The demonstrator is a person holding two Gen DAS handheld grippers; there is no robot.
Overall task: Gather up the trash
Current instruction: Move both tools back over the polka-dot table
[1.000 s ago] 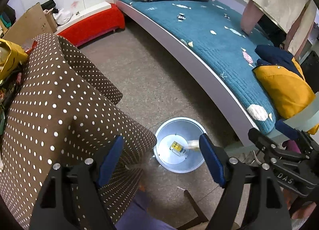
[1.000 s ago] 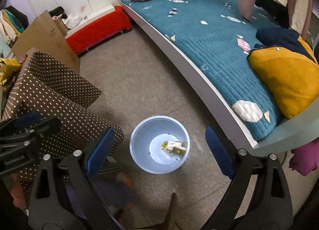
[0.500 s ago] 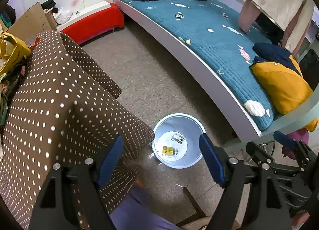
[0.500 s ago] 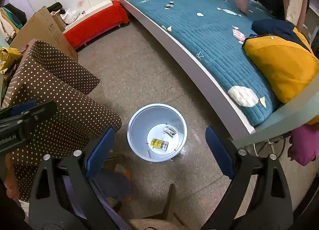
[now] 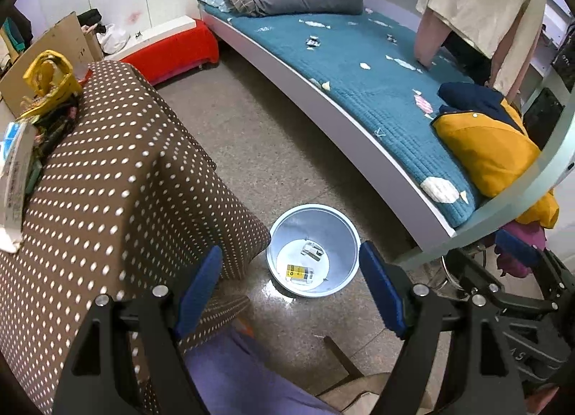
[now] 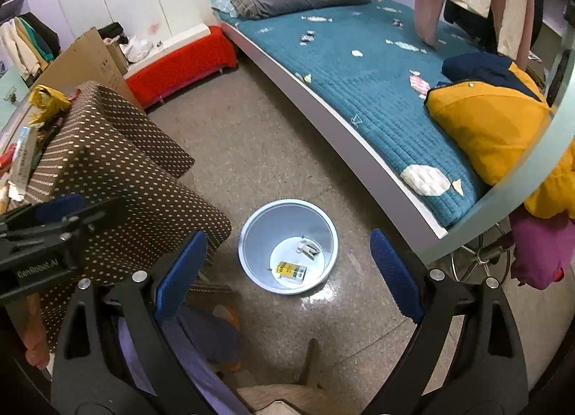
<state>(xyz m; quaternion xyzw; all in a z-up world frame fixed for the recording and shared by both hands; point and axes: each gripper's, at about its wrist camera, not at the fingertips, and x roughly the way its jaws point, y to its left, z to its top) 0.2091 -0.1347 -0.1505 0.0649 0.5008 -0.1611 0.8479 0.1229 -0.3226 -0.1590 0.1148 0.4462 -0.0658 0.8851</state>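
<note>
Below, both spread, empty tools (image 5: 291, 285) (image 6: 287, 271) overlook an upright bin (image 6: 251, 235) holding a flat carton (image 6: 291, 272).

- On my right wrist view I can read "GenRobot.AI" in pale letters on the black body of the left gripper (image 6: 36, 264), which shows at the left edge of that view.
- On my left wrist view, the black body of the right gripper (image 5: 521, 354) at the lower right carries pale letters; I make out only "A S", the rest cut off or too dark.
- The small yellow-and-white carton (image 6: 290, 272) lying in the pale blue round plastic bin (image 6: 251, 257) has dark print on its yellow end, too small for me to read.
- The white flat packet (image 5: 14, 178) on the left has lines of print I cannot make out.
</note>
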